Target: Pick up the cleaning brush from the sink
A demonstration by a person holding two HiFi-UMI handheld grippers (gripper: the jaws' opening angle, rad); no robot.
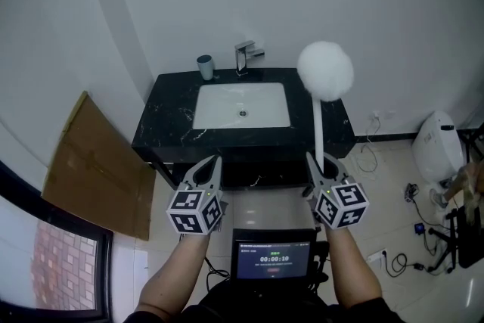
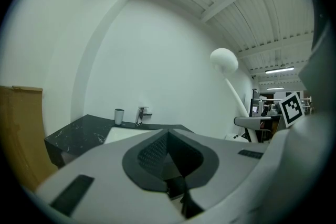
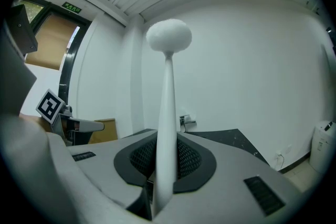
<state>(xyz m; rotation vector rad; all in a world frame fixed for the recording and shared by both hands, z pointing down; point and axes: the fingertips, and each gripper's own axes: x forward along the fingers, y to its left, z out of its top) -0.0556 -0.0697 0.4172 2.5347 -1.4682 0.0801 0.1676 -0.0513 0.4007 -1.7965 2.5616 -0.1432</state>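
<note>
**Figure. Brush held clear of the basin, head view with both tongs views.**

The right tongs (image 1: 321,163) are clamped on the lower end of the cleaning brush (image 1: 318,113). Its white handle stands nearly upright between the pads, and the round, fluffy head sits high above the right side of the black tabletop (image 1: 162,125). The brush is out of the sink (image 1: 203,116), whose white basin looks empty, so the pick-up appears essentially done.

The left tongs (image 1: 206,166) are closed on nothing and are held level in front of the tabletop, well apart from the brush.

A faucet (image 1: 243,57) and a grey cup (image 1: 205,66) stand at the back edge by the wall.

Likely hazards:
- **Pivoting in the grip.** The grip is low on a long, smooth, tapering handle with the bulk at the far end. Any quick swing or tilt of the hand could make the handle pivot between the pads or slide out.
- **Striking something.** The raised head could brush the wall or the faucet if it is carried forward without attention.
- **Loose grip.** A slackened grip would drop the brush onto the tabletop or the floor.
</note>
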